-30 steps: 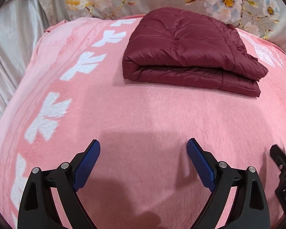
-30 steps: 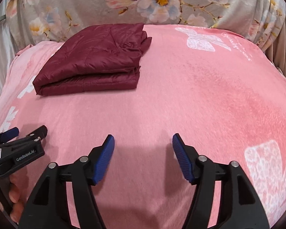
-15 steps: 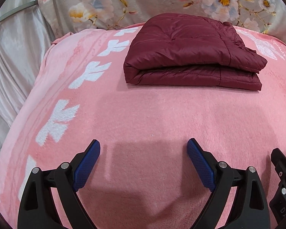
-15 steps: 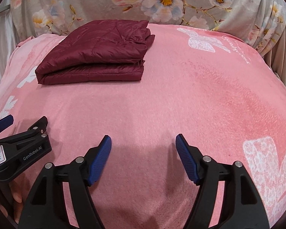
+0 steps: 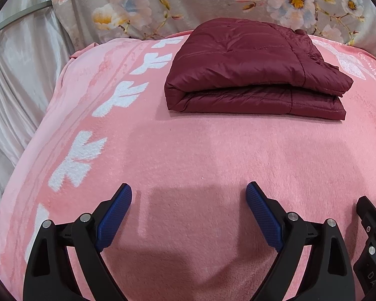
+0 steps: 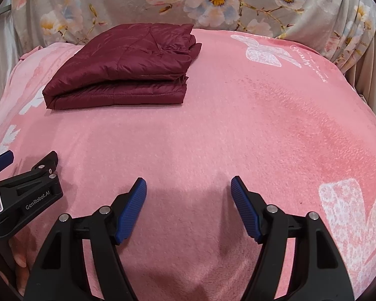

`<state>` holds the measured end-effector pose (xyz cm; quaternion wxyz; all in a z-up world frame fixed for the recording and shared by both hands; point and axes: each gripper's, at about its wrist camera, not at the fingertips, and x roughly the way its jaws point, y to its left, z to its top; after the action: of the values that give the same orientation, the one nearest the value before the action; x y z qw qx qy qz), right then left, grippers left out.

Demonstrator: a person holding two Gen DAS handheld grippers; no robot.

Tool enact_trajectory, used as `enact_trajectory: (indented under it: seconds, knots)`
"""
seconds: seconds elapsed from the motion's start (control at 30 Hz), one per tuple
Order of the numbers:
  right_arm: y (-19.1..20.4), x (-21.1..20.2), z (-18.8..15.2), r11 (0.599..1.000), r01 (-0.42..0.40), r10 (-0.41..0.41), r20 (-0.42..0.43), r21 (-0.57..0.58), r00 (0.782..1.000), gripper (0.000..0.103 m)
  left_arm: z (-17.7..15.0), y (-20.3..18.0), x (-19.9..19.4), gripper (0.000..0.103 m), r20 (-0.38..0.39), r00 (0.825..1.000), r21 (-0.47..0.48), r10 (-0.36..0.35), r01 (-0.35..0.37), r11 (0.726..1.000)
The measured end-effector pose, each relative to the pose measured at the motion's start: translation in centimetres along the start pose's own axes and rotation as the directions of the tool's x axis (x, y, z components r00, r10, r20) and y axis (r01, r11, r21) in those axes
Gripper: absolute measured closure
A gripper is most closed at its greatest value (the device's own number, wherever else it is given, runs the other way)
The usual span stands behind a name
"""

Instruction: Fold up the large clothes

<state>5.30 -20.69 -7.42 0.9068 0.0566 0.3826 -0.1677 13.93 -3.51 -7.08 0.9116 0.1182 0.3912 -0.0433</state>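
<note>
A dark red quilted jacket lies folded into a thick rectangle at the far side of the pink blanket; it also shows in the right wrist view, far left. My left gripper is open and empty, low over the blanket, well short of the jacket. My right gripper is open and empty too, beside the left one, which shows at the left edge. Neither touches the jacket.
A grey floral cloth hangs behind the blanket. A silvery curtain hangs at the left. The blanket's white patterns run along its left side and right side. The blanket edge drops off at the right.
Both grippers have drawn back and tilted up a little, so the folded jacket sits further off and more of the floral cloth shows. The jacket has not moved.
</note>
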Motion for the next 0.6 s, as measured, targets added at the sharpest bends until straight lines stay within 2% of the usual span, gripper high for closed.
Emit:
enact_trajectory:
  seconds: [0.6]
  knots:
    - [-0.02, -0.25, 0.03, 1.0, 0.021, -0.021, 0.015, -0.006, 1.0, 0.036, -0.11, 0.16, -0.64, 0.012, 0.023, 1.0, -0.015, -0.004, 0.005, 1.0]
